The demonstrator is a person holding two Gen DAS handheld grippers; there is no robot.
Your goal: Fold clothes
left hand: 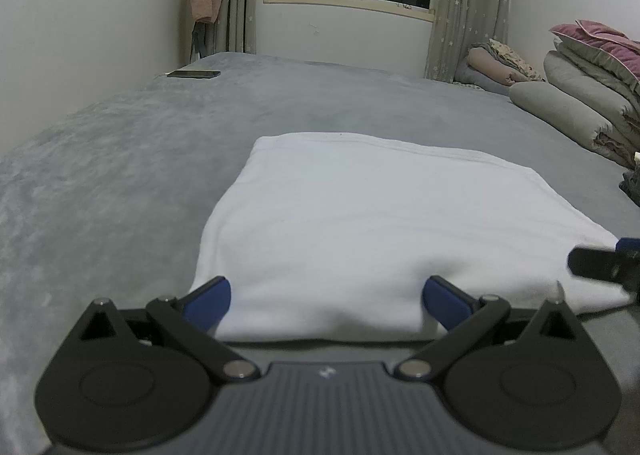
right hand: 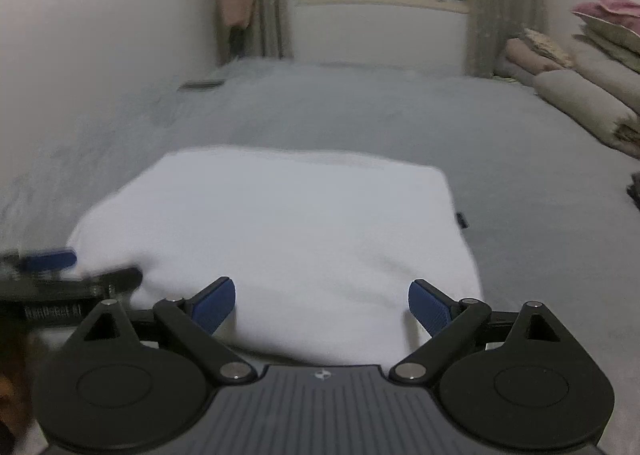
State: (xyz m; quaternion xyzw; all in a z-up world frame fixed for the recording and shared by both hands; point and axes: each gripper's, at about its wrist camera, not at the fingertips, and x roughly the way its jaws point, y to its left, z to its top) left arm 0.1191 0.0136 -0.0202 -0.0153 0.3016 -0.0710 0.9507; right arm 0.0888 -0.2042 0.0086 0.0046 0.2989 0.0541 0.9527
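On the grey bed [left hand: 120,159], in the left wrist view: lying flat, a folded white garment [left hand: 360,223], its near edge reaching in between the blue pads [left hand: 208,301]. Hovering low at that near edge, the left gripper [left hand: 326,305], jaws spread wide, gripping nothing. Poking in at the garment's right corner, the right gripper [left hand: 600,263]. Resting far beyond the garment by the wall, a phone [left hand: 194,73]; stacked to its far right, folded quilts [left hand: 580,103].

In the right wrist view, blurred: sitting at the garment's [right hand: 280,223] near right edge, the right gripper [right hand: 322,305], jaws wide apart, clasping nothing. Showing at the garment's left, the left gripper [right hand: 52,267].
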